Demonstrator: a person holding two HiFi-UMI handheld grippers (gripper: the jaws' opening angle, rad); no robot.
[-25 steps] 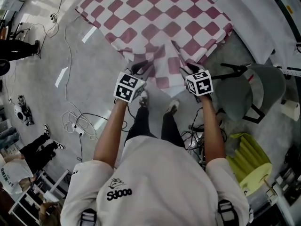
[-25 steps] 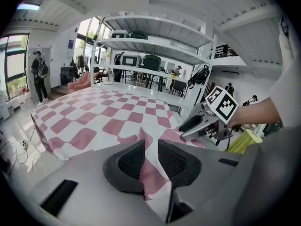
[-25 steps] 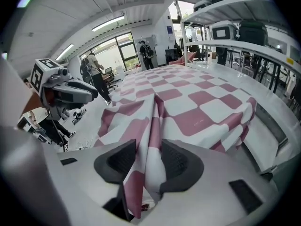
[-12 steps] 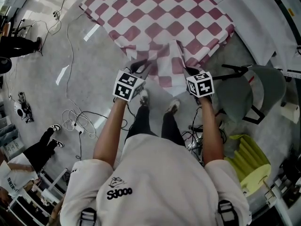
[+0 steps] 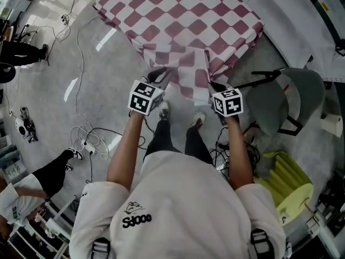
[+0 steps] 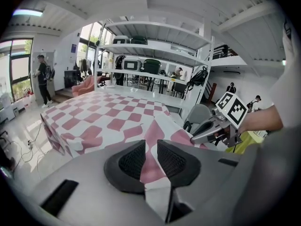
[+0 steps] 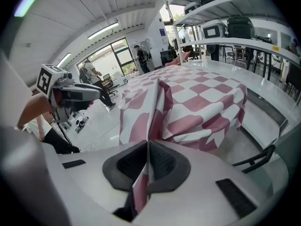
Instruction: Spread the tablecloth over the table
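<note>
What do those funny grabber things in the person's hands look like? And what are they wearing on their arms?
The left gripper and right gripper each have a pale grey body and a white cube printed with black square markers. Their jaws are dark, with bumpy, mesh-like pads. The arms are bare below the short sleeves of a white T-shirt.
</note>
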